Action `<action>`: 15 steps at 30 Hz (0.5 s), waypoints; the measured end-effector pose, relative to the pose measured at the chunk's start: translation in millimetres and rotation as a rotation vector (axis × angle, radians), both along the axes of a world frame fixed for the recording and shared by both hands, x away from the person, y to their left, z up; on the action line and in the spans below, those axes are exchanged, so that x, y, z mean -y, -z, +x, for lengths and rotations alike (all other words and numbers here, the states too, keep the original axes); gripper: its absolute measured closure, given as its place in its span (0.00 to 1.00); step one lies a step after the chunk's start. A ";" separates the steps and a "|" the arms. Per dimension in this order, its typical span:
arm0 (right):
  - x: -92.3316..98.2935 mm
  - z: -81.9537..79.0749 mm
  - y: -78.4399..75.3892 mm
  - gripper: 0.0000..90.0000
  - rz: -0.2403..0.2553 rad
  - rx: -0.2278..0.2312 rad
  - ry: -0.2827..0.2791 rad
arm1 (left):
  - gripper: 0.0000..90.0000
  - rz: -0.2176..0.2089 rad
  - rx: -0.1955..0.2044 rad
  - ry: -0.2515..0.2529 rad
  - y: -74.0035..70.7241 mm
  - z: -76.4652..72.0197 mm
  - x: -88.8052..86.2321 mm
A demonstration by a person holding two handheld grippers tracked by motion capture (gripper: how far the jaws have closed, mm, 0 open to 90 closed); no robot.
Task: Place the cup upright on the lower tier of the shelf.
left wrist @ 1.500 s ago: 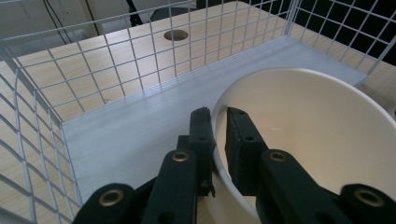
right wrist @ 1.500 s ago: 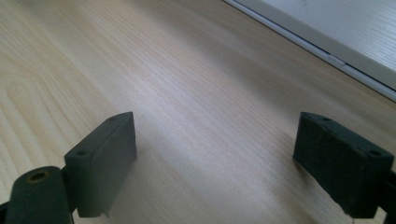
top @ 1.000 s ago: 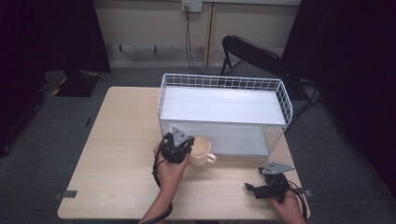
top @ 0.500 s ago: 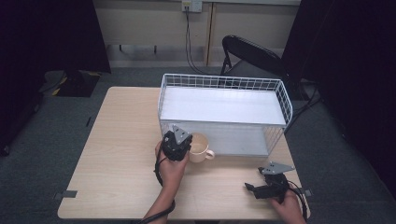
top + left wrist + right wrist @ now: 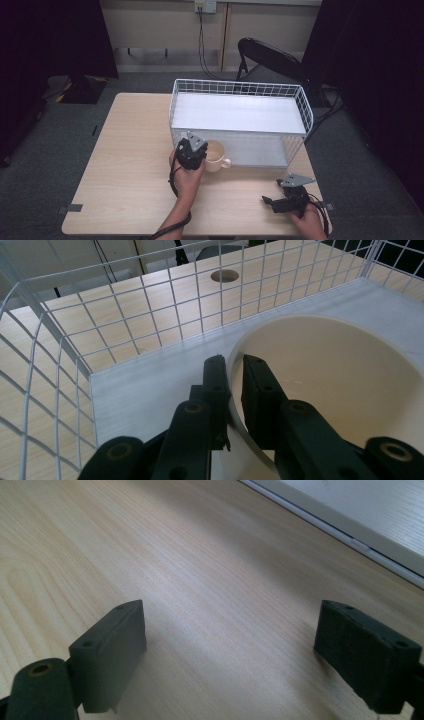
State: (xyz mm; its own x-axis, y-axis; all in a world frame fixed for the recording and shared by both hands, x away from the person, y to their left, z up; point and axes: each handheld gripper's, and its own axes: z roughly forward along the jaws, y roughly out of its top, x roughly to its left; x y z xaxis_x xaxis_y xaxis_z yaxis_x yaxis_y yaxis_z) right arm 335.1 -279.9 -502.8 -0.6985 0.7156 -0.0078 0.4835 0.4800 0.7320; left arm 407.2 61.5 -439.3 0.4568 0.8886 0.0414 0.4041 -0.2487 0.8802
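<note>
A: So, which way is the cup (image 5: 216, 155) facing right now?

B: It is sitting upright, its axis running straight up and its open mouth pointing at the ceiling. In the high view its handle is sticking out toward the right side of the surface (image 5: 130, 165), roughly along the front of the wire basket (image 5: 240, 90).

A: And where is it standing?

B: It is standing at the near left corner of the wire basket, right against the mesh. Whether it is resting on the basket's white floor or is being held just above it, I cannot tell.

A: What is the left hand-held gripper (image 5: 234, 375) doing?

B: It is pinching the cup's rim. In the left gripper view one jaw is lying outside the wall and the other inside, so the jaws are clamping the thin wall between them. The person's left hand (image 5: 186, 176) is wrapping around the tool from below.

A: And the right hand-held gripper (image 5: 230, 645)?

B: It is lying low over the bare surface near the front right corner, well apart from the cup. Its jaws are standing wide apart with nothing but wood grain between them.
</note>
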 end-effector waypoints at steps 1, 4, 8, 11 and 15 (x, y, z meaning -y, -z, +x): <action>0.0 0.0 0.0 0.14 0.000 0.000 0.000 | 0.90 -0.001 -0.002 -0.001 -0.1 0.5 0.8; 0.0 0.0 0.0 0.14 0.000 0.000 0.000 | 0.90 -0.003 0.001 -0.004 -0.1 1.8 3.2; 0.0 0.0 0.0 0.14 0.000 0.000 0.000 | 0.90 -0.006 0.001 -0.005 -0.3 3.9 6.9; 0.0 0.0 0.0 0.14 0.000 0.001 0.000 | 0.90 0.002 -0.004 -0.005 -1.0 5.8 8.9; 0.0 0.0 0.0 0.14 0.000 0.000 0.000 | 0.90 -0.004 -0.005 -0.013 -0.8 7.4 10.0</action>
